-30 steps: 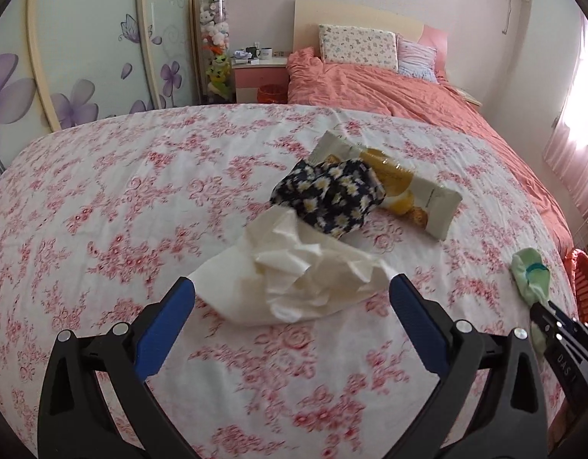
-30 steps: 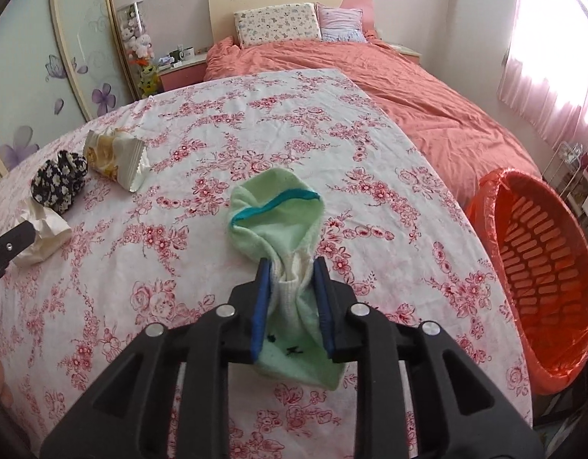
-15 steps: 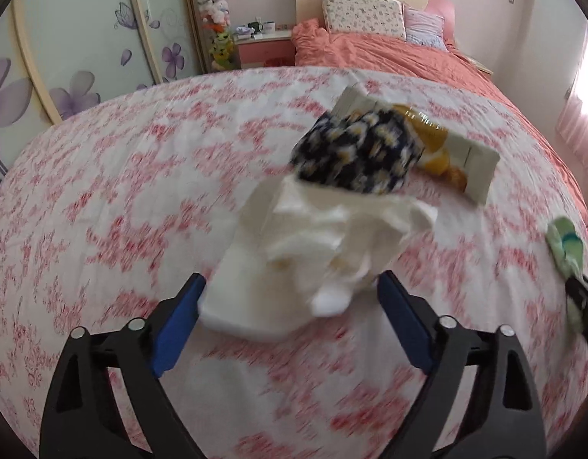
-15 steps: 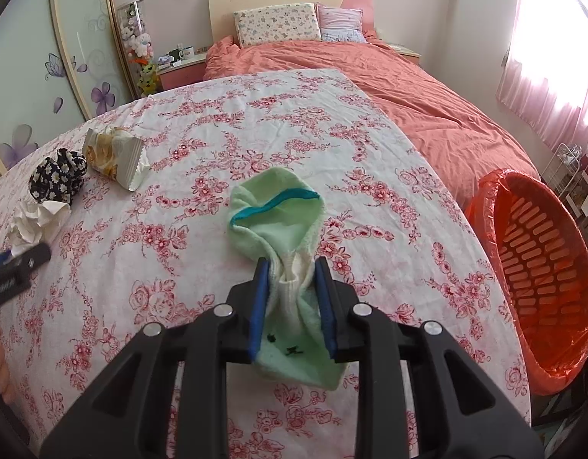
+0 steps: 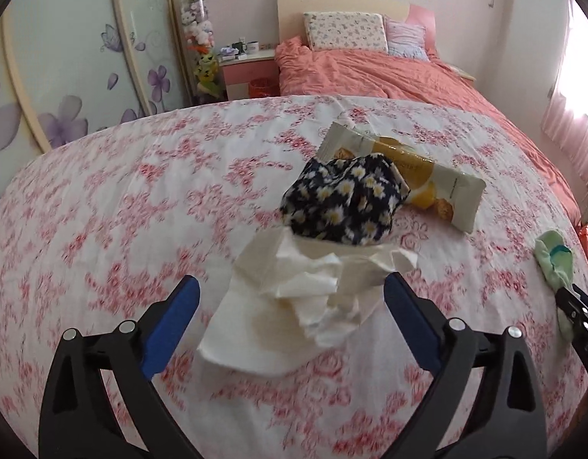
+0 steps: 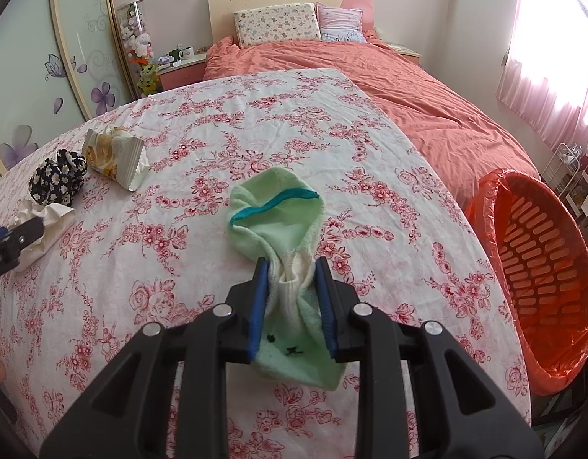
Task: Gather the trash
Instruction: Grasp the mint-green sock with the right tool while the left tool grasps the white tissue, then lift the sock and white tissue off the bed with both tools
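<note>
Gripper (image 5: 290, 298) on the left is standing wide apart around the crumpled white tissue (image 5: 294, 306), its jaws having just been opening, pads clear of the paper. Right gripper (image 6: 293, 294) is clamping the green sock (image 6: 278, 222) on the floral-sheeted bed (image 6: 217, 122). Beside the tissue are lying a daisy-print cloth (image 5: 343, 206) and snack wrapper (image 5: 427, 179). An orange basket (image 6: 538, 267) is sitting beside the bed.

The bedsheet (image 6: 294, 122) is white with red flowers. The sock (image 6: 278, 222) is light green with a teal edge. The bundle of cloth (image 5: 341, 206) is black with little daisies. The tissue (image 5: 294, 306) is white, maybe with a yellowish stain. The basket (image 6: 538, 267) is orange-red.
</note>
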Available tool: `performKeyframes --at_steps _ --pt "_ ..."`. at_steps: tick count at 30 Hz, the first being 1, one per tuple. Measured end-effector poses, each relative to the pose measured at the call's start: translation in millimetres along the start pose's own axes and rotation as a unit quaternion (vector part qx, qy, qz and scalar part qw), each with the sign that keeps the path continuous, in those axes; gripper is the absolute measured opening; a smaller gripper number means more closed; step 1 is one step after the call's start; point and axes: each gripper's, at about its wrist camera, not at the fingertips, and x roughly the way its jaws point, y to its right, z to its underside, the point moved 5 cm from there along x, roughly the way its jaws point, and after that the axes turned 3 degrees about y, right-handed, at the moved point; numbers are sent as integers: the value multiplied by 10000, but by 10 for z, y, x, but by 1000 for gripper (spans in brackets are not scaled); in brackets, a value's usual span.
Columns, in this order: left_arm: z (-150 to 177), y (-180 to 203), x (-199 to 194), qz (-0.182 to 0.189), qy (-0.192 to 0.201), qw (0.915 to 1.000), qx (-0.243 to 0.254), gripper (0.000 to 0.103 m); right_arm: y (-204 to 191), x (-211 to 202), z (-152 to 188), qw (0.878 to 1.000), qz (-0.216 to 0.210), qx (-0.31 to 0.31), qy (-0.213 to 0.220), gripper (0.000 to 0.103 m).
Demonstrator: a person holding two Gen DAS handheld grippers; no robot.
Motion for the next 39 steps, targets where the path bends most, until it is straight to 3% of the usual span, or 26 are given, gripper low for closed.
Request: performKeyframes --at_steps 6,8,13,14,26,29,39 --pt "-44 55 112 195 -71 9997 140 92 19 0 1 10000 12 25 -4 30" --pt "-20 72 118 468 -83 9988 129 69 22 -1 1 10000 19 23 -4 31" --pt "62 87 47 592 -5 9979 243 58 27 1 0 10000 21 27 -5 32" --pt "91 80 25 592 -11 9979 250 47 28 1 0 10000 25 29 -6 33" --pt "504 -89 -351 782 -92 9967 -196 47 73 15 -6 9998 138 103 -23 42" --pt "525 -63 -353 524 -10 9986 -58 48 87 17 -4 9998 117 160 -29 44" --pt "517 -75 -294 340 -19 9993 -181 52 77 22 -9 9998 108 168 -38 48"
